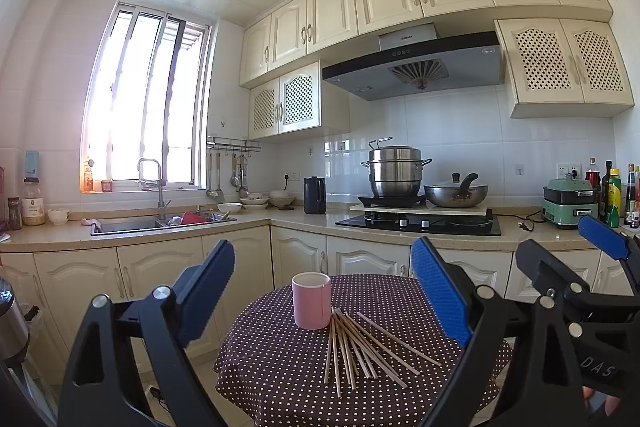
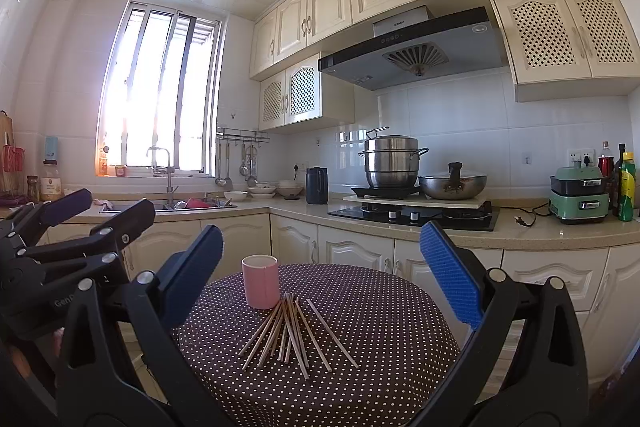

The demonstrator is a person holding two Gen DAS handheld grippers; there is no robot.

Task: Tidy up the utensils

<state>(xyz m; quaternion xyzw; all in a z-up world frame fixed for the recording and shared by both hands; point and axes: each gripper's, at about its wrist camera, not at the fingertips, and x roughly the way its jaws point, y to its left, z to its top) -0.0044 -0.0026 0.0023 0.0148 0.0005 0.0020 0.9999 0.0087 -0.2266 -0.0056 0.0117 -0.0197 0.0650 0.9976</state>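
A pink cup (image 1: 311, 300) (image 2: 260, 281) stands upright on a small round table with a dark polka-dot cloth (image 1: 400, 295) (image 2: 380, 307). Several wooden chopsticks (image 1: 360, 347) (image 2: 292, 335) lie fanned out on the cloth just in front of and to the right of the cup. My left gripper (image 1: 324, 291) is open, held above and short of the table, nothing between its blue pads. My right gripper (image 2: 324, 275) is open too, empty, level with the left one. Each gripper shows at the edge of the other's view.
Behind the table runs an L-shaped kitchen counter (image 1: 300, 217) with a sink (image 1: 160, 225), a dark kettle (image 1: 314, 195), a stove with a steel pot (image 1: 394, 173) and a wok (image 1: 456, 193). A green appliance (image 1: 568, 201) and bottles stand at the right.
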